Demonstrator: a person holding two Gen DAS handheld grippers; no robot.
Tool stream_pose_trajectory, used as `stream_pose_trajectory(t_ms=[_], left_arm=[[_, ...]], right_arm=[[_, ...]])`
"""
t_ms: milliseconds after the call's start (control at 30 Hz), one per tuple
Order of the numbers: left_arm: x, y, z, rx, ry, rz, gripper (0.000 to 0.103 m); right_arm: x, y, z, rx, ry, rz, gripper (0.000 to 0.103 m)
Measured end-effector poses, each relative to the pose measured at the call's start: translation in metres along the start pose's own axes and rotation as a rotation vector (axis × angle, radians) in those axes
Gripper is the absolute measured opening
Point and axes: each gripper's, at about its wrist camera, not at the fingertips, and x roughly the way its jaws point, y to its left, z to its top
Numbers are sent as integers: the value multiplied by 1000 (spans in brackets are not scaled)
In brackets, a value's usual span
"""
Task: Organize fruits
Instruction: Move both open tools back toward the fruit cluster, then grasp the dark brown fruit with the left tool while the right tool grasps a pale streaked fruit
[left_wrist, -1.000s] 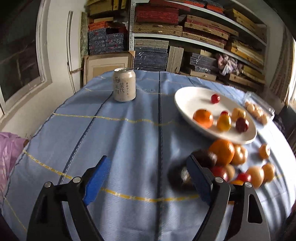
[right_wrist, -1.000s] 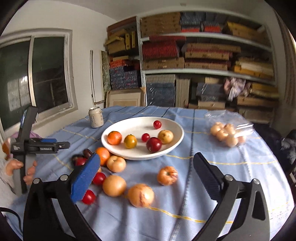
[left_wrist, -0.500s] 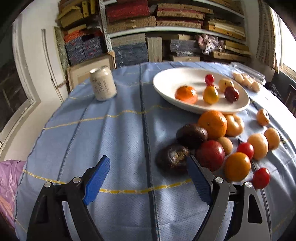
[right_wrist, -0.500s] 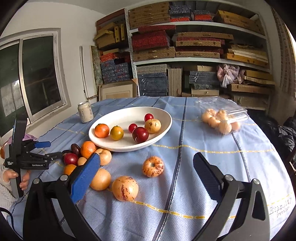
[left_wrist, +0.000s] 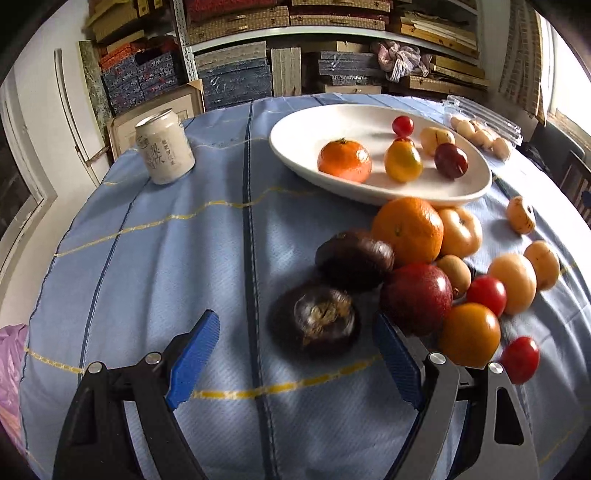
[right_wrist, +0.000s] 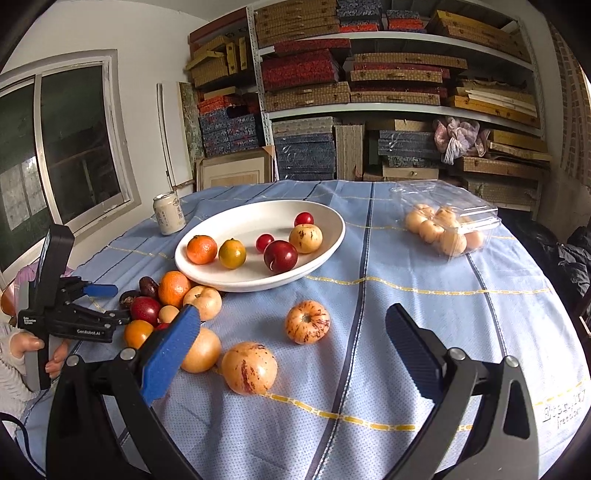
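Note:
My left gripper (left_wrist: 295, 354) is open and points down at a dark purple fruit (left_wrist: 316, 321) on the blue cloth. That fruit lies just ahead, between the two blue pads, which do not touch it. Behind it sit a second dark fruit (left_wrist: 354, 258), a red plum (left_wrist: 415, 295) and an orange (left_wrist: 408, 229) in a pile of fruits. The white plate (left_wrist: 295, 155) holds several fruits. My right gripper (right_wrist: 291, 314) is open and empty, above the cloth near a speckled fruit (right_wrist: 307, 322). The right wrist view shows the left gripper (right_wrist: 114, 302) at the pile.
A pale drink can (left_wrist: 164, 151) stands at the far left of the table. A clear plastic box (right_wrist: 447, 229) of pale fruits lies at the far right. Shelves of boxes fill the back wall. A person's hand (right_wrist: 33, 347) holds the left gripper at the table's left edge.
The left gripper has come lower and closer to the fruit pile. The nearest dark fruit, earlier behind the right finger, now lies between the fingers. The right wrist view has shifted a little.

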Motion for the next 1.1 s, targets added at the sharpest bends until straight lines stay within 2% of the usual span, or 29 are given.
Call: stream_pose_trajectory(t_ms=[167,267,367,833,933,1100], left_arm=[[-3,2,-1,-9,-10,-52,81],[0,5,-4,-34,11,-129,74],[-2,5,-4,-39,0,-156,66],[-15,-6,-4,5,-73,-127,65],[-12,-3,-3,-9,-59,-136,65],[2,2,-1,-33,10,-179,64]], right_arm=[[1,-2,0,7,5,1,99],[2,-2,0,8,8,-1,99],[3,-5,0,15,10,-3,99],[9,-7,-4,22,44,-3,99],[10,-7,-4,24,48,-4,99],[12,-8,-5,25,53,-2,99]])
